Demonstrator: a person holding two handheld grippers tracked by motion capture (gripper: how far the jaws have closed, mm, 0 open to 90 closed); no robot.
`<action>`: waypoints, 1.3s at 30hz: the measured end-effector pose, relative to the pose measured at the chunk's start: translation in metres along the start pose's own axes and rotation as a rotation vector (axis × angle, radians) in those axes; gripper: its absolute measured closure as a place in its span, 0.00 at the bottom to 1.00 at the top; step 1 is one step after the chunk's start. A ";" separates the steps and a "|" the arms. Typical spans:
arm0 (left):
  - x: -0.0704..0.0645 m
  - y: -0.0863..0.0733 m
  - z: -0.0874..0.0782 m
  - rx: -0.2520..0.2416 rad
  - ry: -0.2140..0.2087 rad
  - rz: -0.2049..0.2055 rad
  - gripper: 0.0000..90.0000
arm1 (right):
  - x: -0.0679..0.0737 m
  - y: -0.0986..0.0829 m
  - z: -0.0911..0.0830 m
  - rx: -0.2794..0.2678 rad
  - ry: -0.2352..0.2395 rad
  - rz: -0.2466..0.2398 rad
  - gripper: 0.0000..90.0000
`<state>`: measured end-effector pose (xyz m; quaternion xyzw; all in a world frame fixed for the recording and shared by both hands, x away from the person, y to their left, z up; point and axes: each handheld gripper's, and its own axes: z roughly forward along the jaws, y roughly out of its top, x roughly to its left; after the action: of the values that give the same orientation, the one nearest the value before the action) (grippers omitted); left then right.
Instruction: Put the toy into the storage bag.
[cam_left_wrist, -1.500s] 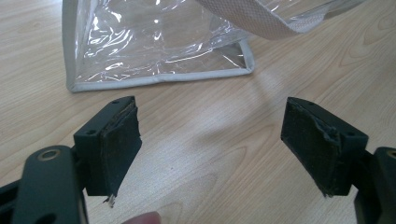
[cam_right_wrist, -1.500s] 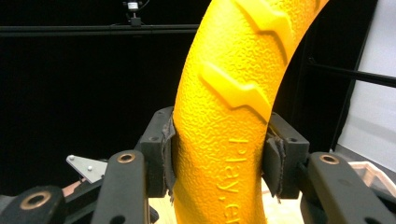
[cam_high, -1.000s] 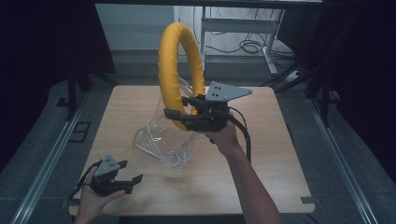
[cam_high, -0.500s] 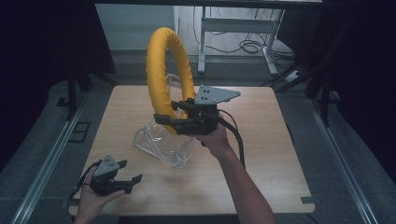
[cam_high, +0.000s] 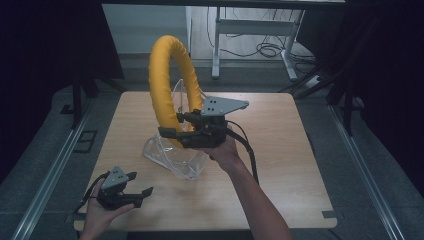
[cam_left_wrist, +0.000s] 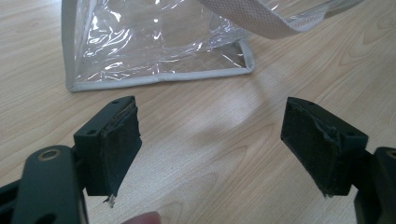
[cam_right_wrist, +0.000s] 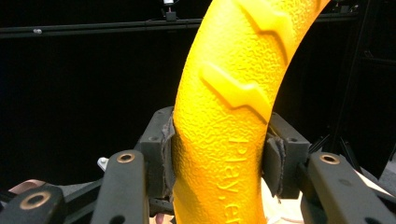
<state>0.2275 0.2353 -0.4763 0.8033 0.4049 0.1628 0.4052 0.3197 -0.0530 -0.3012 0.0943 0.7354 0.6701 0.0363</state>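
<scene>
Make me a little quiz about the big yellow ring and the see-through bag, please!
1. True or false: the right gripper is squeezing the yellow ring between its jaws.
2. What lies on the table under the ring? A) a clear bag B) a red box C) a bowl
3. Fill in: the left gripper has its jaws ____ and holds nothing.

Key
1. True: the pads press on both sides of the ring, which stands upright in the air.
2. A: the clear bag, with its grey edging.
3. Open: bare table shows between them, just short of the bag.
</scene>
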 end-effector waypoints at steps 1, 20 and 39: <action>0.000 0.000 0.000 -0.001 0.000 0.000 0.22 | 0.000 -0.001 0.000 0.000 0.001 0.000 0.57; 0.000 0.001 -0.001 -0.004 -0.002 0.003 0.22 | -0.002 -0.021 0.012 0.019 0.026 0.039 0.57; 0.001 0.000 -0.002 -0.002 0.000 0.000 0.22 | -0.014 -0.054 0.024 0.041 0.038 0.109 0.57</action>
<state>0.2273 0.2373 -0.4752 0.8030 0.4047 0.1634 0.4059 0.3333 -0.0371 -0.3578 0.1220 0.7432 0.6577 -0.0161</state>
